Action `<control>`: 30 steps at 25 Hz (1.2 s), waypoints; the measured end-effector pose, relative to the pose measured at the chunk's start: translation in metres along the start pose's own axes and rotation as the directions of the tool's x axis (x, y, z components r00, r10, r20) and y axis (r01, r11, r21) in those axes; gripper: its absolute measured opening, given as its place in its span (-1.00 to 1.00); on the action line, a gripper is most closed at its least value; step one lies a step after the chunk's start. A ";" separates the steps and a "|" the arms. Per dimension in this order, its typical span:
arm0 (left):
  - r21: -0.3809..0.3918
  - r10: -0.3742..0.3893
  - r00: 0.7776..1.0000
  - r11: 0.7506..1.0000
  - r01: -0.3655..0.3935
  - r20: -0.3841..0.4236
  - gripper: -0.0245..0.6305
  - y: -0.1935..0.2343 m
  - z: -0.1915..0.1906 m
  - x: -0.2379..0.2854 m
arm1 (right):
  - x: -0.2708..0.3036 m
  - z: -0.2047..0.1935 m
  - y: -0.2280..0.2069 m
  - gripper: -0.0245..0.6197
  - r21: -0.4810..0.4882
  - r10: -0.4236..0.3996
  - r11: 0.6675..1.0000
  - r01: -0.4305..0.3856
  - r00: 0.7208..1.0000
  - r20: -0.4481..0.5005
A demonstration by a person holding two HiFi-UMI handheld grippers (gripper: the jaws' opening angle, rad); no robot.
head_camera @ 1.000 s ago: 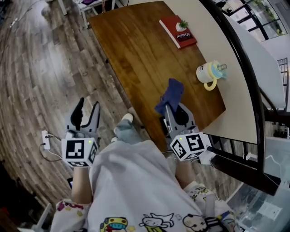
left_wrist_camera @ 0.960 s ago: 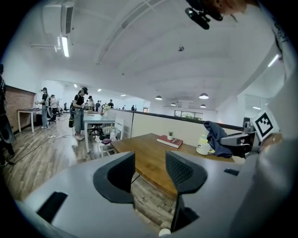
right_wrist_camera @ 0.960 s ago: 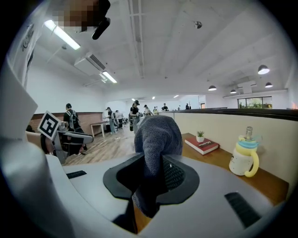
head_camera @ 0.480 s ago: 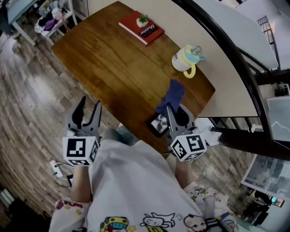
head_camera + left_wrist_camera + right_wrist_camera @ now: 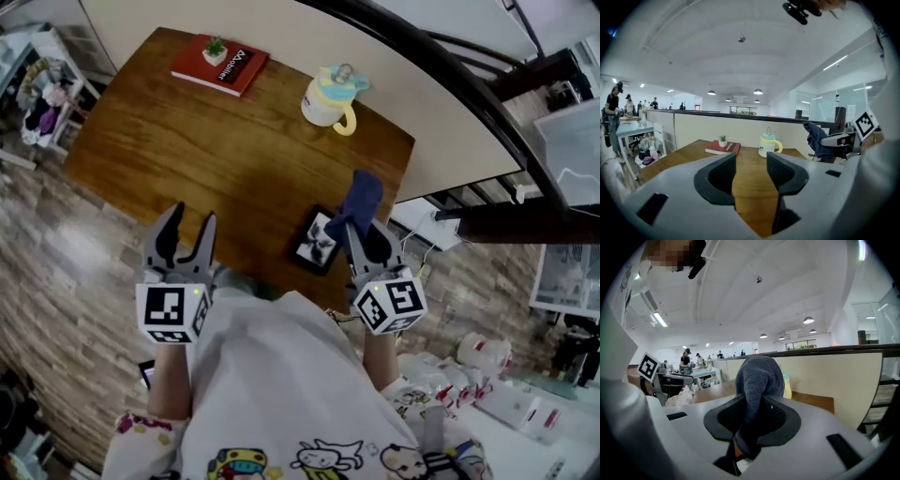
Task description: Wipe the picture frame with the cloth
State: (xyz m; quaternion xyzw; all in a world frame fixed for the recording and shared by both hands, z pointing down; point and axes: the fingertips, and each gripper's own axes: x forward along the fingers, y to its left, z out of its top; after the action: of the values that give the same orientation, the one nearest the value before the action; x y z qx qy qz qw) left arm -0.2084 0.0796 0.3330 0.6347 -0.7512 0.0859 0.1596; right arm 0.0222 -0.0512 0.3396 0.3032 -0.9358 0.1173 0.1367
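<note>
A small black picture frame (image 5: 318, 241) lies flat near the wooden table's (image 5: 187, 131) near edge, just left of my right gripper. My right gripper (image 5: 361, 225) is shut on a dark blue cloth (image 5: 358, 200), which sticks up between the jaws (image 5: 758, 380) and hangs over the frame's right edge. My left gripper (image 5: 185, 232) stands open with nothing between its fingers, at the table's near edge, well left of the frame. In the left gripper view the gripper (image 5: 750, 171) points across the table; the frame is hidden there.
A red book (image 5: 219, 66) with a tiny potted plant (image 5: 217, 47) lies at the table's far side. A white and yellow mug (image 5: 331, 97) stands to its right. A black railing (image 5: 441, 94) and a beige wall border the table's right side.
The head view has swung, so the table now sits further left and the picture frame has come into sight beside the right gripper. Both grippers keep their pose; the cloth stays gripped.
</note>
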 end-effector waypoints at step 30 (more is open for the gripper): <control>0.099 -0.511 0.844 0.843 0.529 -0.165 -0.37 -0.115 -0.002 0.129 | -0.060 -0.034 -0.062 -0.71 0.166 -0.430 0.885 0.435 0.901 -0.064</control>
State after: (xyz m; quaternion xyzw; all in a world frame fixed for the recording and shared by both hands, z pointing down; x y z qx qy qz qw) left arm -0.1139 -0.0596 0.3716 0.8173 -0.5304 0.1338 0.1810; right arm 0.1123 -0.0579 0.3605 0.5132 -0.8288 0.1700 0.1440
